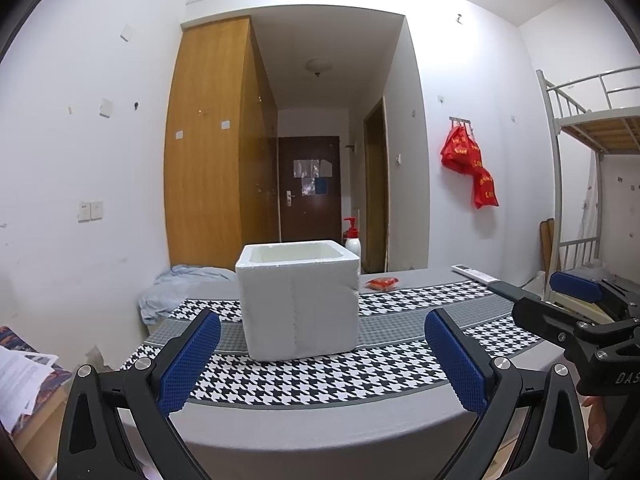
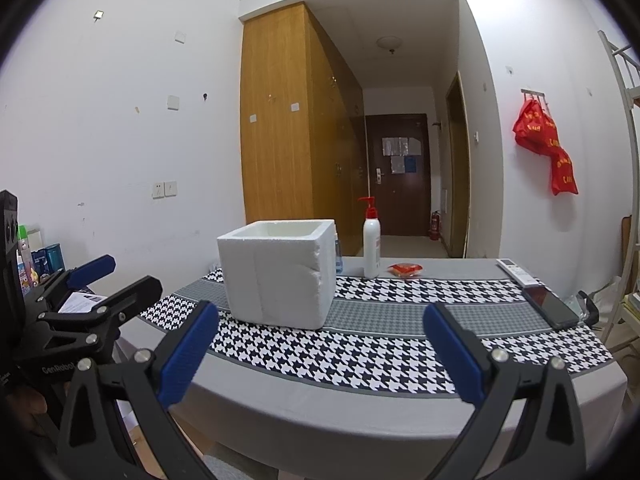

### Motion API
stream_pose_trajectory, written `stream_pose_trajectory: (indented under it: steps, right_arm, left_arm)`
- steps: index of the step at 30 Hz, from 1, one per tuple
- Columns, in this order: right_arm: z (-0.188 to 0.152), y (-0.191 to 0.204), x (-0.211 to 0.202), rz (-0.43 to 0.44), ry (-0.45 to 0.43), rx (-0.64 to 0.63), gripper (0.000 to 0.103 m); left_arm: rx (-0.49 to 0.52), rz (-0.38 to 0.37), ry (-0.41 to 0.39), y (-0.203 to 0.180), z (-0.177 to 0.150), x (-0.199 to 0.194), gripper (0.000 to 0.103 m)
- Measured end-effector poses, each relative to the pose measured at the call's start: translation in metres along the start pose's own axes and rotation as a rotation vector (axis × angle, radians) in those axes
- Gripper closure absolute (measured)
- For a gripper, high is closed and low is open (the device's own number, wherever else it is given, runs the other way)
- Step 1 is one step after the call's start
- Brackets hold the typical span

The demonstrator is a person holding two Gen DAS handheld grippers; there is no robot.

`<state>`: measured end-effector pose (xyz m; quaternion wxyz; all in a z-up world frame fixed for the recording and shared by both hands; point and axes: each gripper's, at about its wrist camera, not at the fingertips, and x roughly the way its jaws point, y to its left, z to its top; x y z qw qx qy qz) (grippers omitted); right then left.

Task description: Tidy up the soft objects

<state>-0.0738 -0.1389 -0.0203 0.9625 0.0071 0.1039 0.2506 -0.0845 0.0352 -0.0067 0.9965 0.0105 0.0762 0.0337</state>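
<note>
box (image 1: 298,304): matt grainy foam | tablecloth (image 2: 360,360): woven cloth, probably | wardrobe (image 1: 208,140): smooth wood

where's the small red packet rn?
The small red packet lies on the grey tabletop's far side, right of the white pump bottle and left of the white remote control.

I see foam box (image 2: 278,272) centre-left on table (image 2: 360,412); pump bottle (image 2: 371,242) behind-right, packet (image 2: 405,270) further right, remote (image 2: 518,273) and phone (image 2: 551,306) at far right.
</note>
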Motion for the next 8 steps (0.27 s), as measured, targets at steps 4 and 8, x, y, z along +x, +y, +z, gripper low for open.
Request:
stream_pose_trajectory:
  steps: [4,8]
  right_arm:
    - [-0.0005,-0.0002,0.0001,-0.002,0.0,0.0,0.0]
    - [-0.0006,-0.0006,-0.0008,-0.001,0.003,0.0,0.0]
  left_arm:
    - [0.0,0.004,0.001,0.0,-0.0003,0.0008,0.001]
    - [-0.001,-0.001,0.004,-0.0001,0.0,0.002,0.001]
